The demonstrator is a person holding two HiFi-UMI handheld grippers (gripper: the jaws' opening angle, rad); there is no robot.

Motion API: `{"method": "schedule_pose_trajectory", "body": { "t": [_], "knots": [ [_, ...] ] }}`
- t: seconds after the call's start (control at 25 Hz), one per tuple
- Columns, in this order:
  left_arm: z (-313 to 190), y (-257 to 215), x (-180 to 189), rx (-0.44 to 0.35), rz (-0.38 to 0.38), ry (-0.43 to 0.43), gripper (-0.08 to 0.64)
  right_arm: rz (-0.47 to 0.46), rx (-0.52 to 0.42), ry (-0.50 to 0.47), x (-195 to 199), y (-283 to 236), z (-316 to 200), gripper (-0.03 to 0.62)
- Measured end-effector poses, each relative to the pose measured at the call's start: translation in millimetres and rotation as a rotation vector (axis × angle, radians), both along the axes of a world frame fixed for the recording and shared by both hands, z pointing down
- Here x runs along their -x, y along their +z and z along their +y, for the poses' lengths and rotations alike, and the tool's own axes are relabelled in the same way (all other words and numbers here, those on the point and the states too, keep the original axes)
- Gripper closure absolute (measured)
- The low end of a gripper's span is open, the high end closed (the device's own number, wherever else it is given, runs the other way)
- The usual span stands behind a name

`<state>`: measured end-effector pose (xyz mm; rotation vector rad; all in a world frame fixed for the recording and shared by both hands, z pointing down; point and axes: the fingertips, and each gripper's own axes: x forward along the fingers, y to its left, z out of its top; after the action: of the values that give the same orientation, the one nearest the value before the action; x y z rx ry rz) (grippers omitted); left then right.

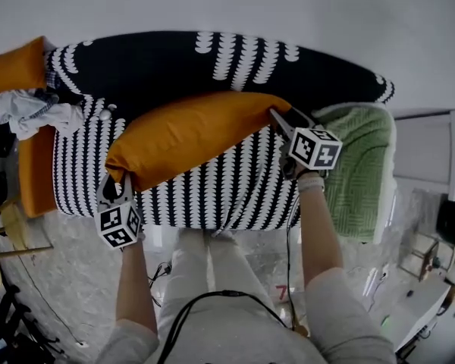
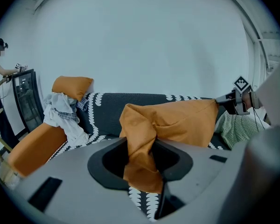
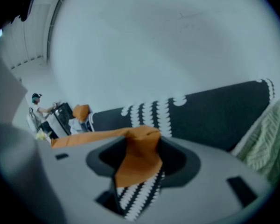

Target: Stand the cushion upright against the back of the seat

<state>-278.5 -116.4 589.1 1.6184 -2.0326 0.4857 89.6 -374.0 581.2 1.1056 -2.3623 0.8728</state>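
**Operator A:** What do we record at the left end of the seat (image 1: 212, 196)?

**Operator B:** We record an orange pillow (image 1: 15, 65) at the back left corner. Crumpled clothes (image 1: 38, 108) are piled just beside it along the left edge.

**Operator A:** How do we read the left tool (image 1: 115, 182)?

**Operator B:** We read it as clamped on the cushion (image 1: 189, 131). Its jaws pinch the bunched fabric of the cushion's left corner. The tool sits at the front edge of the seat, toward the left corner.

**Operator A:** Where do we locate the cushion?

**Operator B:** We locate it stretched between the two tools. It runs slantwise from the front left of the seat toward the back right. It spans the striped seat in front of the dark seat back (image 1: 167, 63). We cannot tell whether it touches the back.

**Operator A:** How do we read the right tool (image 1: 282, 123)?

**Operator B:** We read its jaws as standing wide apart. The cushion's right corner lies loosely between them, and the pads do not press on it. The tool sits toward the right edge of the seat, close to the back.

**Operator A:** What do we note further right?

**Operator B:** We note a green throw (image 1: 360, 165) covering the right end of the seat, just beside the right tool.
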Motion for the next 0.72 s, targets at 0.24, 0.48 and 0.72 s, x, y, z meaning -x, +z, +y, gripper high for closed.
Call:
{"method": "schedule_pose_trajectory", "body": {
  "t": [0.24,0.48,0.72],
  "knots": [
    [-3.6,0.5,12.3,-0.018,0.029,0.020,0.402,0.100,-0.054,-0.021,14.1,-1.0,1.3,0.511],
    [-11.7,-5.6,24.0,-0.057,0.045,0.010,0.414,0.129,-0.093,-0.011,16.5,-14.9,4.2,0.541],
    [-38.2,-14.7,36.2,-0.073,0.062,0.048,0.420,0.124,-0.085,0.039,9.7,-27.9,11.6,0.545]
  ]
}}
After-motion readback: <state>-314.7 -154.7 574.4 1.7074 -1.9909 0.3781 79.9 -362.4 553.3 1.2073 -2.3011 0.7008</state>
